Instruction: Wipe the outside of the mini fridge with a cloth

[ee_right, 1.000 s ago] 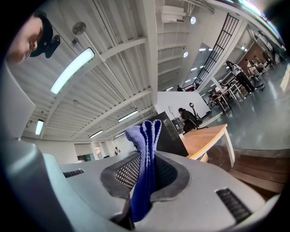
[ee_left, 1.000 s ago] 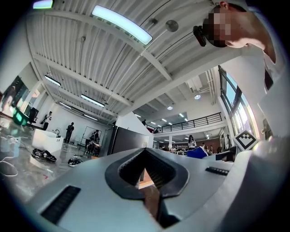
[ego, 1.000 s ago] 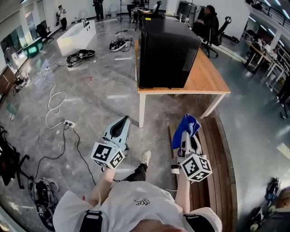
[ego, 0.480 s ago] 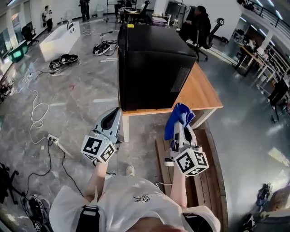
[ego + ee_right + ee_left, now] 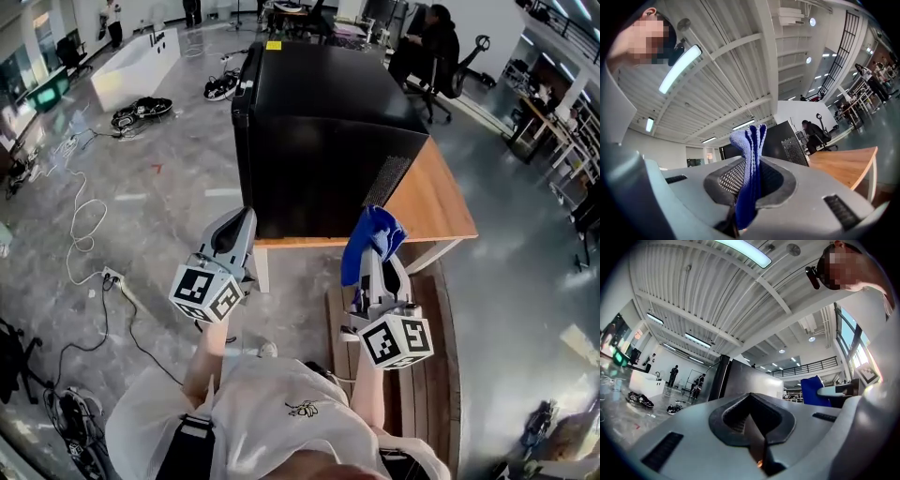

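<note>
Mini fridge [image 5: 328,141]: black box with a vent grille on its right side, upright on a wooden table [image 5: 436,202].
Fridge place: ahead of the fingers of the left gripper [image 5: 242,220] and the right gripper [image 5: 378,267], apart from both.
Cloth [image 5: 370,242]: blue ribbed knit, bunched.
Cloth place: pinched between the right gripper's fingers [image 5: 729,180]; its free end stands up past the fingertips towards the fridge.

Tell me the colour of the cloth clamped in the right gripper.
The cloth is blue with paler ribbed stripes; clearest in the right gripper view.
</note>
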